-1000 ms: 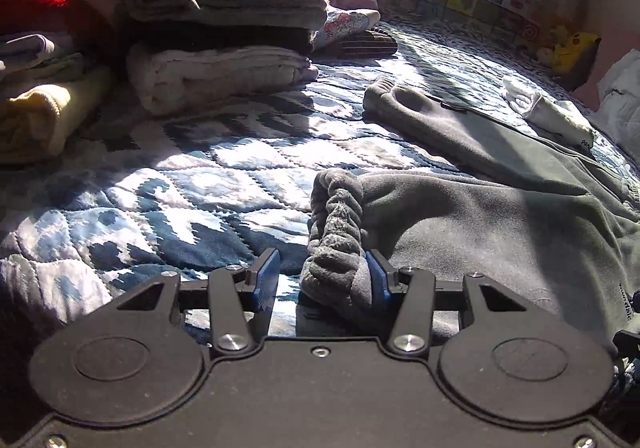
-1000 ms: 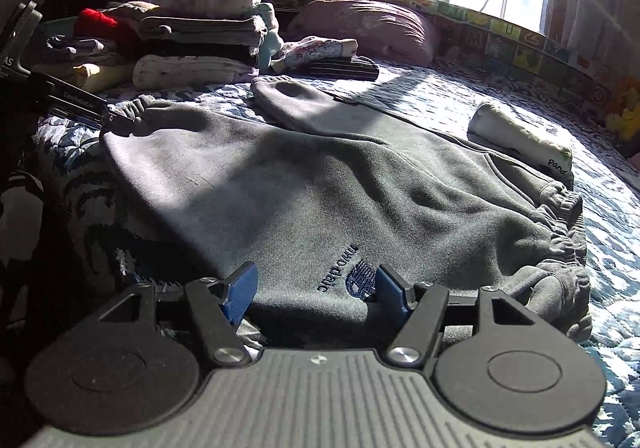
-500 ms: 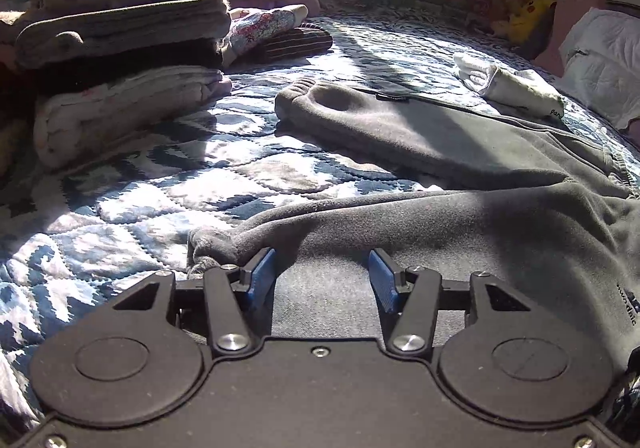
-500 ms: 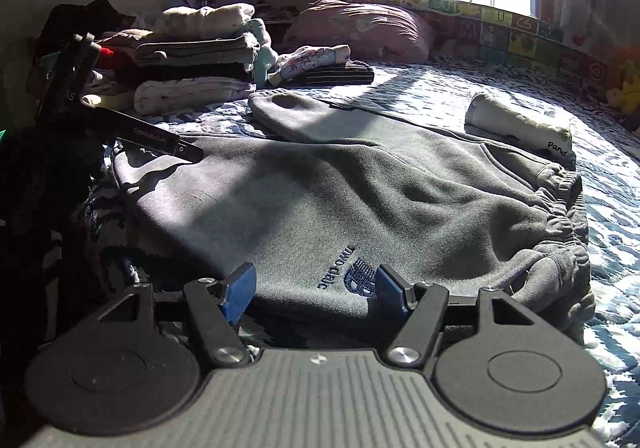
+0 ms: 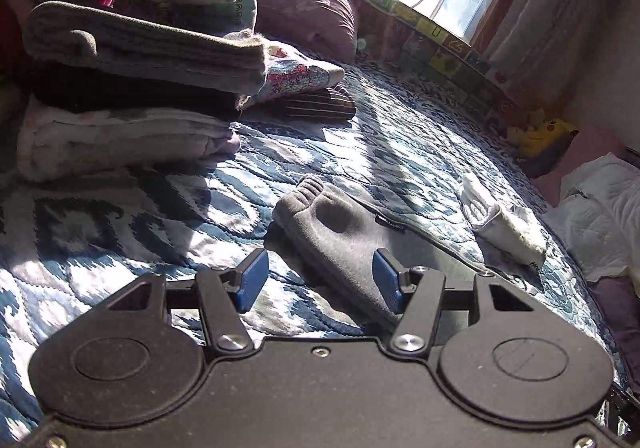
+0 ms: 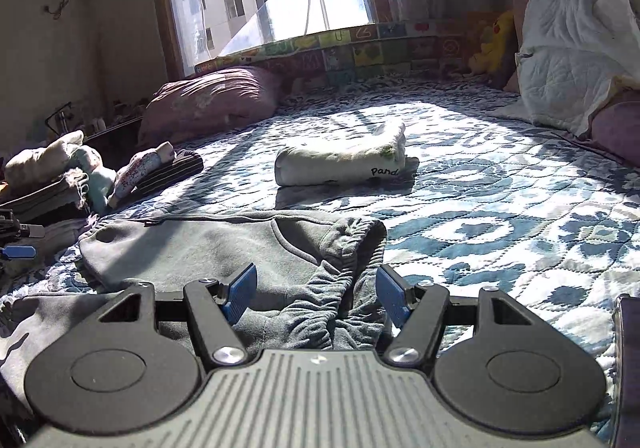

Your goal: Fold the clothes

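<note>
Grey fleece jogging trousers (image 6: 224, 248) lie spread on the blue patterned quilt (image 6: 500, 216). In the left wrist view one leg with its ribbed cuff (image 5: 308, 192) runs between the blue pads of my left gripper (image 5: 320, 280), which is open just above the cloth. In the right wrist view the gathered elastic waistband (image 6: 344, 272) bunches up between the wide-apart pads of my right gripper (image 6: 316, 288), also open. The left gripper's blue fingertip (image 6: 18, 251) shows at the far left edge of that view.
A tall stack of folded clothes (image 5: 132, 88) stands at the left, with a small striped pile (image 5: 316, 104) beside it. A folded white garment (image 6: 344, 164) lies mid-bed. Pillows (image 6: 208, 100), a white quilt (image 6: 572, 48) and a yellow plush toy (image 5: 540, 132) line the far edges.
My left gripper has left the near leg and moved up to the far leg's cuff. My right gripper has swung right from the logo area to the waistband. Both stay open.
</note>
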Action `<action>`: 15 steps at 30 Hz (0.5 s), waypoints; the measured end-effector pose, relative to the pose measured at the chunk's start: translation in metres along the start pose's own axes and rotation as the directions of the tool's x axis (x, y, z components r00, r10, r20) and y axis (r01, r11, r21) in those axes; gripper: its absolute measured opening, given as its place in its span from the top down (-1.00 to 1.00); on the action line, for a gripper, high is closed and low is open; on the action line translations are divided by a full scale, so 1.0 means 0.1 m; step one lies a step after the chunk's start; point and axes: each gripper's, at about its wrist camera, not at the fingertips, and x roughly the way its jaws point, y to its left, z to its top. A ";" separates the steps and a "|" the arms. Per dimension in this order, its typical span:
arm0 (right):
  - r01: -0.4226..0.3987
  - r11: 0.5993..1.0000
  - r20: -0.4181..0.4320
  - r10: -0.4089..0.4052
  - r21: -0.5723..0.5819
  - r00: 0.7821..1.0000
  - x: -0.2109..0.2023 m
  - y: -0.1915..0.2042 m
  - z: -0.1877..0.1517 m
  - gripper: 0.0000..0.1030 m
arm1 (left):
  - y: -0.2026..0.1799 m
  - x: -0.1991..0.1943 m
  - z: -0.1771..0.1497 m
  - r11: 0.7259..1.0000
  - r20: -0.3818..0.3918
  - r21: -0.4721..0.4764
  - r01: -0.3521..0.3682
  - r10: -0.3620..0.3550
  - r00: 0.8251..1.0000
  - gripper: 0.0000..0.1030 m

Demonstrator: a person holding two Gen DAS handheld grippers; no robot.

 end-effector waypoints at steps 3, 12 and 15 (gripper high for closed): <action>0.000 1.000 -0.005 0.000 0.005 1.000 0.21 -0.14 0.10 -0.29 | -0.05 0.27 0.20 0.999 -0.014 0.026 -0.018 0.018 1.000 -0.12; -0.067 0.995 -0.196 0.051 -0.077 0.979 0.97 -0.23 0.22 -0.10 | -0.08 1.08 0.36 0.990 -0.100 0.142 0.008 0.007 0.995 -0.20; -0.091 0.995 -0.202 0.080 -0.048 0.976 1.03 -0.29 0.21 0.27 | -0.05 1.26 0.33 0.979 -0.120 0.204 -0.025 0.051 0.991 0.09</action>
